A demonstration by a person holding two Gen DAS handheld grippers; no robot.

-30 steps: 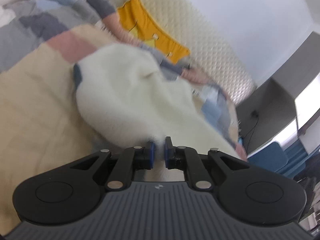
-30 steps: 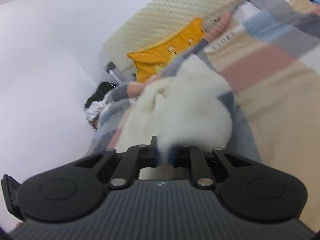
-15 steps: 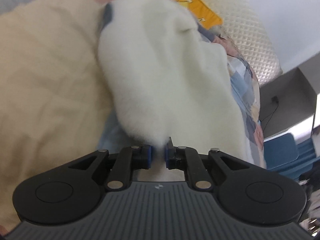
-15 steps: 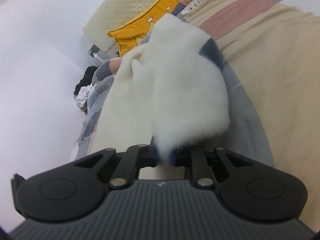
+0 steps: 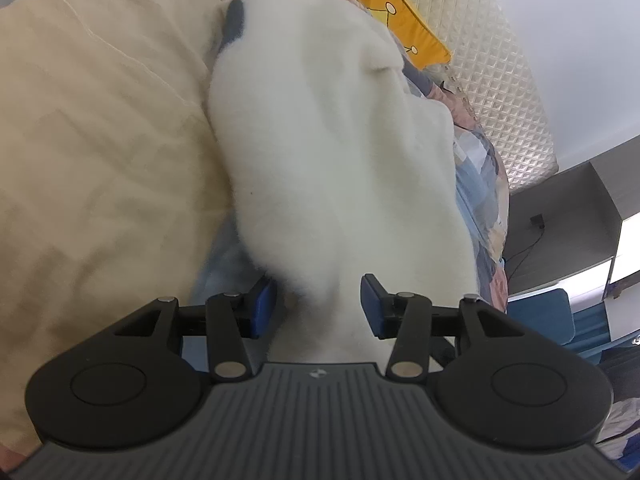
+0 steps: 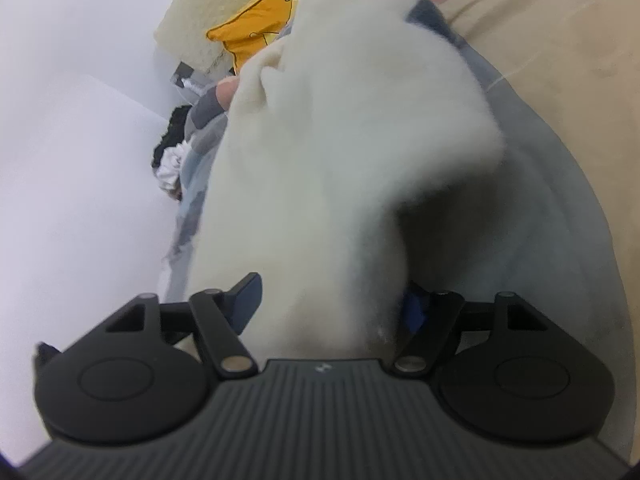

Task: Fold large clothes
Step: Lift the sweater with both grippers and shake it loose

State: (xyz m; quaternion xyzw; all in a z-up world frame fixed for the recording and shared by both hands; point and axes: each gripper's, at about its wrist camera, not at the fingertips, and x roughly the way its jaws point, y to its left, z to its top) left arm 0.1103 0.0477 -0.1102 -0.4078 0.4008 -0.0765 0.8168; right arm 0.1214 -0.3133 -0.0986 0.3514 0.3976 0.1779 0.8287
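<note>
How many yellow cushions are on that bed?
1. The yellow cushion leans against the quilted headboard at the far end of the bed, behind the white fleece garment. That garment could hide others.

Left tongs (image 5: 318,304) just opened around white fleece garment (image 5: 332,152).

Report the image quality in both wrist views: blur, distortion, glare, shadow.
Left wrist view: fisheye bends the room edges; the white fleece garment looks soft and hazy; a window at far right glares white. Right wrist view: dark vignette in the corners; fleece blurred, with a shadow beneath its overhanging fold; the wall at left washes out.
</note>
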